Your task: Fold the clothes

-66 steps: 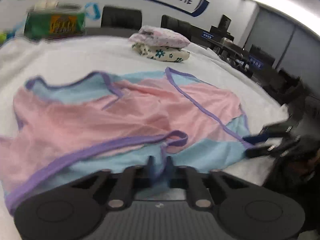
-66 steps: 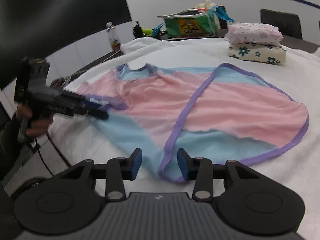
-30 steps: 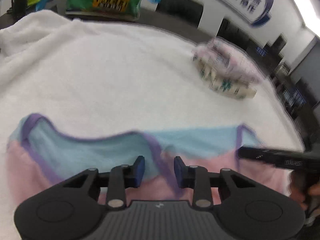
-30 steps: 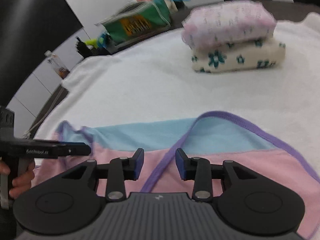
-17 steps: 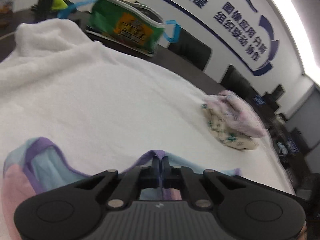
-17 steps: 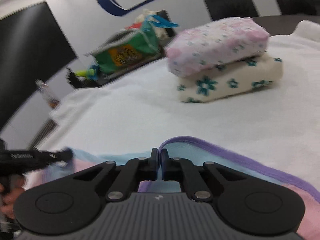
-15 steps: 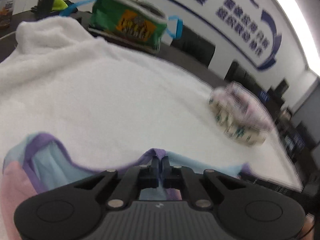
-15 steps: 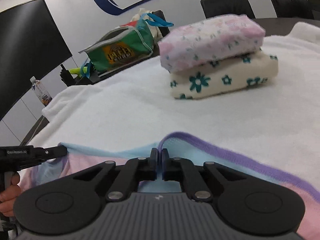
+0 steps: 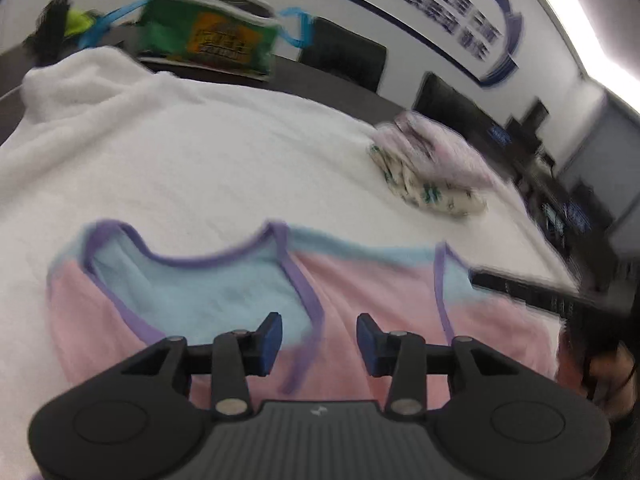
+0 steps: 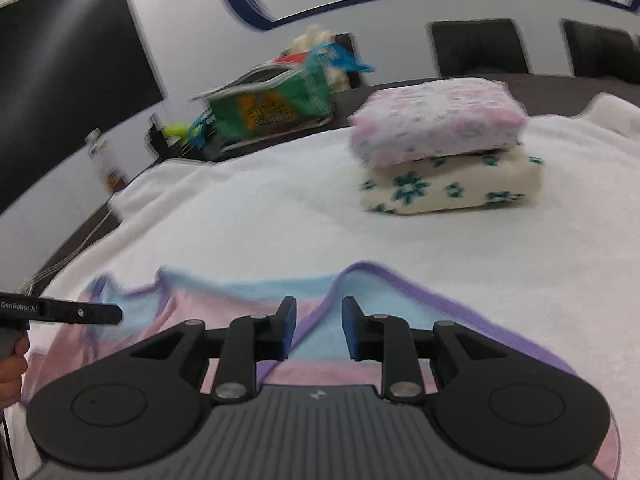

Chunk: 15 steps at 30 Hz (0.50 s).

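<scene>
Opening over the pink and blue garment [image 9: 360, 304], the left gripper [image 9: 318, 338] has its jaws apart with a purple hem lying loose between them, gripping nothing. The right gripper [image 10: 319, 328] is opening too, holding nothing. The garment lies folded on the white blanket [image 10: 280, 216]; the top layer could slide askew because nothing pins it.

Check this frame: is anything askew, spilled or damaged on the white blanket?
Nothing stands out. The pink and blue garment lies folded over, and the two folded bundles are stacked neatly. Both the left gripper and right gripper are opening, holding nothing.
</scene>
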### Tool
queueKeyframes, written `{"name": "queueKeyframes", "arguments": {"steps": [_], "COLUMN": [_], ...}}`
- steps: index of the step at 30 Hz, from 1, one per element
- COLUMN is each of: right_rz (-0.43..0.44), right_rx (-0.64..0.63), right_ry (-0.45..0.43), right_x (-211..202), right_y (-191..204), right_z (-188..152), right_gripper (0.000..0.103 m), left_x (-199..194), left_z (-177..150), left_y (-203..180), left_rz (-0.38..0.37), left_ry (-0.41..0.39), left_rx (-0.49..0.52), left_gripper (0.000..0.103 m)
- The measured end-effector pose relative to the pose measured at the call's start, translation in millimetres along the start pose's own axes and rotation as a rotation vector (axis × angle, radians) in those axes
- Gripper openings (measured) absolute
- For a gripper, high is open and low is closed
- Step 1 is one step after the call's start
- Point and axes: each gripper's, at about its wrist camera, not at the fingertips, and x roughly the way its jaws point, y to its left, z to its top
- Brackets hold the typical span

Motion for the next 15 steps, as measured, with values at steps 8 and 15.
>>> {"name": "queueKeyframes", "arguments": {"steps": [8, 15], "right_rz": [-0.005, 0.097], "right_rx": [-0.127, -0.195], "right_ry": [0.119, 0.072], "right_x": [36.7, -58.3], "right_y": [31.6, 37.9], "right_z": [-3.4, -51.6], "right_gripper": [0.022, 0.030], "left_x": [-9.3, -79.7], "left_z": [-27.9, -78.3], "left_y": [-17.7, -34.6], "left_rz": [0.173, -0.085], "left_ry": [-0.025, -0.032], "left_rx": [0.243, 0.264], "left_gripper": [0.021, 0.046]}}
